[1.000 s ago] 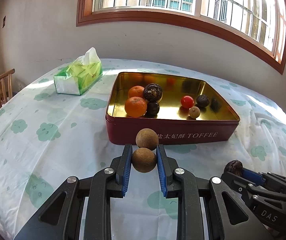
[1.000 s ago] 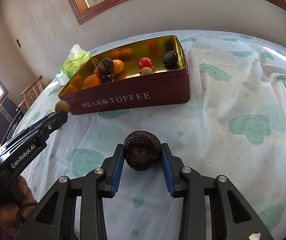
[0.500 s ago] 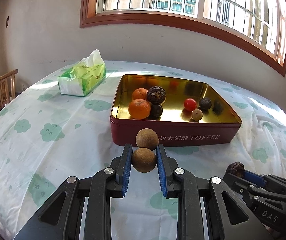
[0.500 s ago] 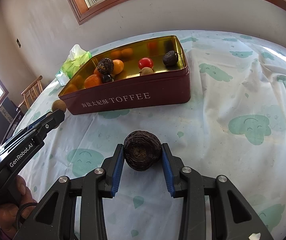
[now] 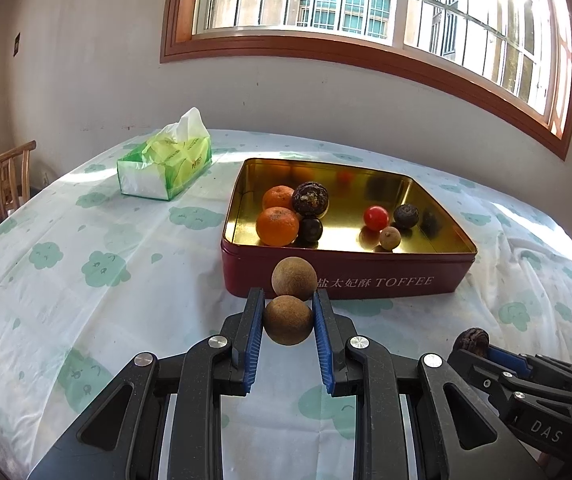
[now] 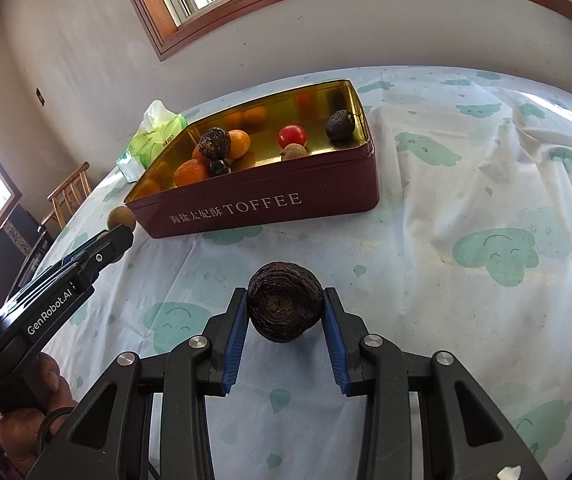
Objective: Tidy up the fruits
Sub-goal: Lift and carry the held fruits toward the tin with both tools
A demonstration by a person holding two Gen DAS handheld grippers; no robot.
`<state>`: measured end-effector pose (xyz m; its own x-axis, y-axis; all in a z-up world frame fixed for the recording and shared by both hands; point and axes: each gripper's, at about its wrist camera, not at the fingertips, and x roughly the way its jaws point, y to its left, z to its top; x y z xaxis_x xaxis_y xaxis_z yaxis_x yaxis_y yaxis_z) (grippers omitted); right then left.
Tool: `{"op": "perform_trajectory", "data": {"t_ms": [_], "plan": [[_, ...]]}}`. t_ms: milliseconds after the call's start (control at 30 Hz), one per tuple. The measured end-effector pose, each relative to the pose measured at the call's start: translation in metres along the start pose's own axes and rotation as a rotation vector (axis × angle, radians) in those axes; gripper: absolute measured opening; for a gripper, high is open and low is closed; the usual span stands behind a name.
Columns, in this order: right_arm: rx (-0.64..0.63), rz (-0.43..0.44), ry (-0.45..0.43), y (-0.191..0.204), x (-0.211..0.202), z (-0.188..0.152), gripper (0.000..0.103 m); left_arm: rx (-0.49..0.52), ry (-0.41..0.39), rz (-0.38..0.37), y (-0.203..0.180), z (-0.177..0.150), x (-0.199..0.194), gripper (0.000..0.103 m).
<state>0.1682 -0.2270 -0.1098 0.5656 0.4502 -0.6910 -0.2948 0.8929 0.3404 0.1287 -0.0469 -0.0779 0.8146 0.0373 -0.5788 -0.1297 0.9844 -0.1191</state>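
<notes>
Left wrist view: left gripper (image 5: pixel 288 308) closed on a round brown fruit (image 5: pixel 288 320), blue pads (image 5: pixel 255 340) pressing both its sides, held clear above the tablecloth (image 5: pixel 86 280). Second brown fruit (image 5: pixel 294 279) at twelve o'clock of the first, touching it; whether it rests on the cloth or is attached, I cannot tell. Red toffee tin (image 5: pixel 366 280) just beyond, lid off, gold inside.

Tin contents, same view:
- two oranges (image 5: pixel 277 226) at the near left, one behind the other;
- large dark wrinkled fruit (image 5: pixel 310 199) at two o'clock of the front orange, touching the rear orange;
- small dark round fruit (image 5: pixel 311 229) just at three o'clock of the front orange;
- red tomato (image 5: pixel 376 217) right of centre;
- small tan fruit (image 5: pixel 389 238) at five o'clock of the tomato;
- small dark wrinkled fruit (image 5: pixel 406 216) at three o'clock of the tomato.

Tissue pack (image 5: pixel 165 168), green and white, at ten o'clock of the tin, well apart. Wooden chair (image 5: pixel 4 184) at the far left edge. Window (image 5: pixel 366 0) above the wall.

Right wrist view: right gripper (image 6: pixel 285 308) closed on a dark wrinkled fruit (image 6: pixel 285 306), larger than the brown one, pads on both sides, held above the cloth. Tin at eleven o'clock of it, apart. Left gripper enters at nine o'clock, a hand (image 6: pixel 22 420) below it at the lower left corner.
</notes>
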Motion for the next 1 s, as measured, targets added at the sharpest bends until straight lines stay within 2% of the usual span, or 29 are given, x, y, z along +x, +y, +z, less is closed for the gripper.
{"op": "perform_trajectory", "data": {"t_ms": [633, 1000], "plan": [[-0.071, 0.094, -0.140, 0.044, -0.062, 0.022, 0.034, 0.048, -0.057, 0.043, 0.003, 0.022, -0.032, 0.025], [-0.084, 0.106, -0.179, 0.050, -0.075, 0.030, 0.034, 0.063, -0.076, 0.044, 0.001, 0.033, -0.038, 0.025]]}}
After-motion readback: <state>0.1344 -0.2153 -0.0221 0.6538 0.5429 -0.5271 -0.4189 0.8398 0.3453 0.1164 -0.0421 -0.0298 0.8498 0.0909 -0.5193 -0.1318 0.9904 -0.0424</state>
